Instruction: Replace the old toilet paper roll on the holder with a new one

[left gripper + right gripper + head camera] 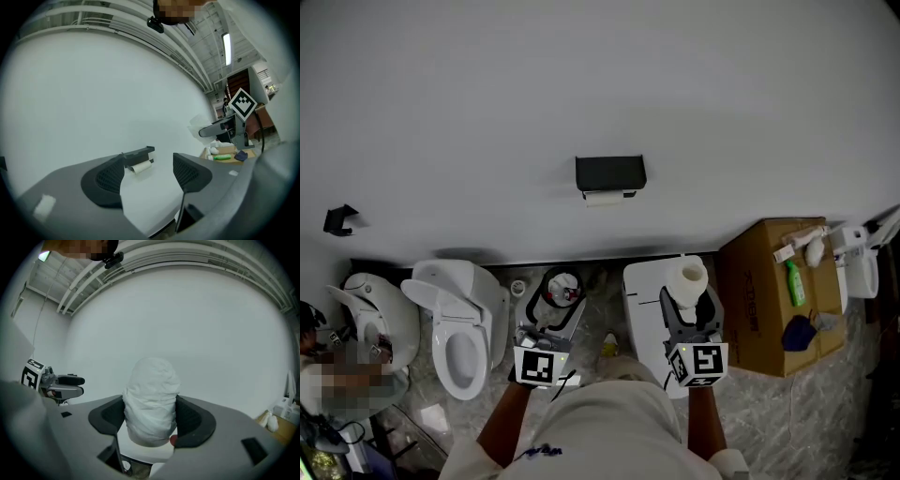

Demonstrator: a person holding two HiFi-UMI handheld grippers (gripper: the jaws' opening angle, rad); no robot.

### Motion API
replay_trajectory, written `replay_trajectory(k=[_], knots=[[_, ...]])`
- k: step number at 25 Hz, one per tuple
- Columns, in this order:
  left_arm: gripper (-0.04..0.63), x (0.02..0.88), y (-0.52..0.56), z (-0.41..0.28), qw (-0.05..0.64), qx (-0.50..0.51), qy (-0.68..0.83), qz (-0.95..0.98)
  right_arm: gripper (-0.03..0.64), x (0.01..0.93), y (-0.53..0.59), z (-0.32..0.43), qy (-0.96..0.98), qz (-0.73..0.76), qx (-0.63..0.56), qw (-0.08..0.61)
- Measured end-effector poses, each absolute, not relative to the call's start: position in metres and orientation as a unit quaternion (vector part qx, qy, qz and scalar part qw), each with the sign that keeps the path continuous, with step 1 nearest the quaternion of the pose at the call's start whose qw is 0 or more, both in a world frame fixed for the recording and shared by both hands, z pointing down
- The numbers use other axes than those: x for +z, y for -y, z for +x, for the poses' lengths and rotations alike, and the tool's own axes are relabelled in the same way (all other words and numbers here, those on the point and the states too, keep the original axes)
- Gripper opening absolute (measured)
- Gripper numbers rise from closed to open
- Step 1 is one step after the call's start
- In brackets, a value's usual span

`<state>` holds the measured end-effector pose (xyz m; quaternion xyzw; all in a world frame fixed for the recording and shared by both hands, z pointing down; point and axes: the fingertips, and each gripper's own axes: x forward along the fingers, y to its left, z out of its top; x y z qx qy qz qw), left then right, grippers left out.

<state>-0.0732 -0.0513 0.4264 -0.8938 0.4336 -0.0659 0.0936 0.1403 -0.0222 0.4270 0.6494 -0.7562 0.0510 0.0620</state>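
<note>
My right gripper (151,414) clamps the soft, crinkled white new roll (152,390); left gripper (149,174) gapes empty; boxy black holder (610,172) with thin old roll (603,198) sits on the wall (581,75) well ahead.

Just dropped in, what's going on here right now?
A person stands facing the wall holder with both grippers held out toward it. The right gripper is shut on a new roll. The left gripper is open and empty. The old roll is on the holder, not yet removed, and both grippers are well short of it.
</note>
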Motion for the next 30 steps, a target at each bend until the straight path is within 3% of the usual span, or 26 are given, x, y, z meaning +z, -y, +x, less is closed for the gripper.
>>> replay_trajectory(k=[11, 30], knots=[[0.324, 0.464, 0.107, -0.030, 0.126, -0.149, -0.429, -0.882, 0.305, 0.438, 0.073, 0.173, 0.770, 0.633, 0.046, 0.060], [0.324, 0.490, 0.164, 0.003, 0.125, -0.186, -0.449, -0.865, 0.305, 0.448, 0.128, 0.187, 0.803, 0.591, 0.034, 0.067]])
